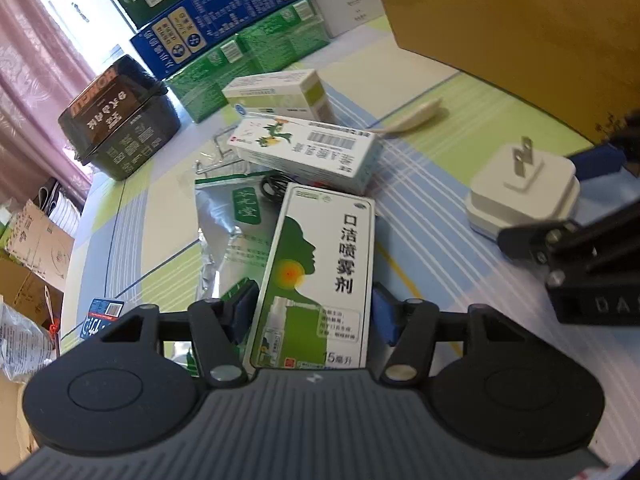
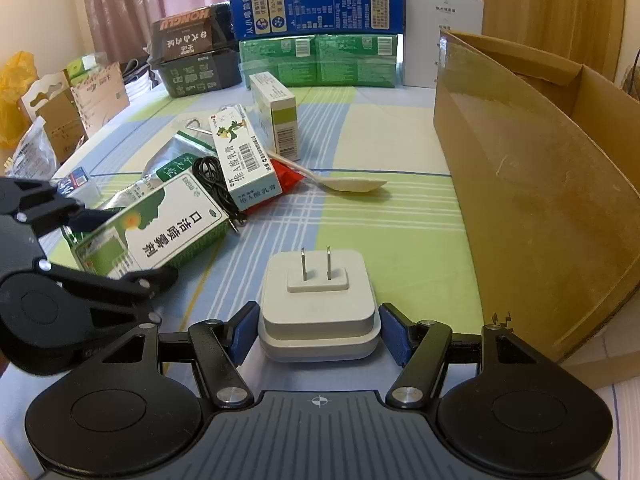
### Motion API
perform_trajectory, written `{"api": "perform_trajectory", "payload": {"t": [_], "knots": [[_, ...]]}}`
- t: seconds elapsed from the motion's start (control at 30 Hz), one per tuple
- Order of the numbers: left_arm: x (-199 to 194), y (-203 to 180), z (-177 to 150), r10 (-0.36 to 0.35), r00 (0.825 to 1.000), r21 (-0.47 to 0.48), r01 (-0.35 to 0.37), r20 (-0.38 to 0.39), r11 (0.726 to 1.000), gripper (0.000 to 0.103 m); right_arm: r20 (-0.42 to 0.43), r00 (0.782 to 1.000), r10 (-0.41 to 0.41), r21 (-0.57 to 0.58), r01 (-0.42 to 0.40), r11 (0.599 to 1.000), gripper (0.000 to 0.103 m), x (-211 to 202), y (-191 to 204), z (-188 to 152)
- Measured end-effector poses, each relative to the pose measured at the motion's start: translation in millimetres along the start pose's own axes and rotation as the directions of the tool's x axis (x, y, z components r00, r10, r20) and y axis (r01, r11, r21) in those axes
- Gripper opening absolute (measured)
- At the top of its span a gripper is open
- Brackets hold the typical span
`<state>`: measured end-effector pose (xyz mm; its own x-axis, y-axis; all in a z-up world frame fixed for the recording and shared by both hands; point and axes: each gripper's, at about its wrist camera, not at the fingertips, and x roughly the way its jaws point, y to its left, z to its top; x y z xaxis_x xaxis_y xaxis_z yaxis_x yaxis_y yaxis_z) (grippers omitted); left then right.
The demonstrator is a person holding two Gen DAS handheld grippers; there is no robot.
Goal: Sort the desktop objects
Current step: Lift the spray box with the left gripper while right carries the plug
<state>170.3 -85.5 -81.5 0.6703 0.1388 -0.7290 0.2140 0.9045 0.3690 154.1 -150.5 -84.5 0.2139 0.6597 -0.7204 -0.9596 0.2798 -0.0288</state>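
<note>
A green-and-white throat spray box [image 1: 320,264] lies on top of a foil pouch [image 1: 224,232]. My left gripper [image 1: 312,316] is shut on it, a blue pad against each long side; the right wrist view shows the same grip on the box [image 2: 160,232]. A white plug adapter [image 2: 318,304] rests on the checked tablecloth with its prongs pointing up. My right gripper [image 2: 319,332] is shut on it, pads pressed to its two sides. In the left wrist view the adapter [image 1: 520,188] sits at the right between the right gripper's fingers.
A tall open cardboard box [image 2: 520,184] stands at the right. A white ointment box [image 2: 244,156], a black cable [image 2: 216,184], a plastic spoon [image 2: 352,184] and an upright small box [image 2: 276,112] lie mid-table. Stacked cartons [image 2: 320,12] and a black tub [image 2: 192,60] line the back.
</note>
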Motion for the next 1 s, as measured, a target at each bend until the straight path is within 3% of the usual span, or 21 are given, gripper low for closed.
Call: {"api": "perform_trajectory", "payload": {"t": [0.23, 0.4, 1.0], "knots": [[-15.6, 11.9, -10.6, -0.138, 0.989, -0.197, 0.127, -0.045, 0.972, 0.053, -0.01, 1.0, 0.009, 0.013, -0.008, 1.0, 0.062, -5.5, -3.7, -3.1], [-15.5, 2.1, -12.5, -0.117, 0.992, -0.17, 0.108, -0.043, 0.979, 0.054, -0.014, 1.0, 0.007, 0.007, -0.007, 1.0, 0.062, -5.5, -3.3, -4.7], [-7.5, 11.0, -10.6, -0.143, 0.989, -0.277, 0.126, -0.042, 0.953, 0.053, -0.01, 1.0, -0.004, -0.018, 0.003, 1.0, 0.062, 5.3, -0.6, -3.1]]}}
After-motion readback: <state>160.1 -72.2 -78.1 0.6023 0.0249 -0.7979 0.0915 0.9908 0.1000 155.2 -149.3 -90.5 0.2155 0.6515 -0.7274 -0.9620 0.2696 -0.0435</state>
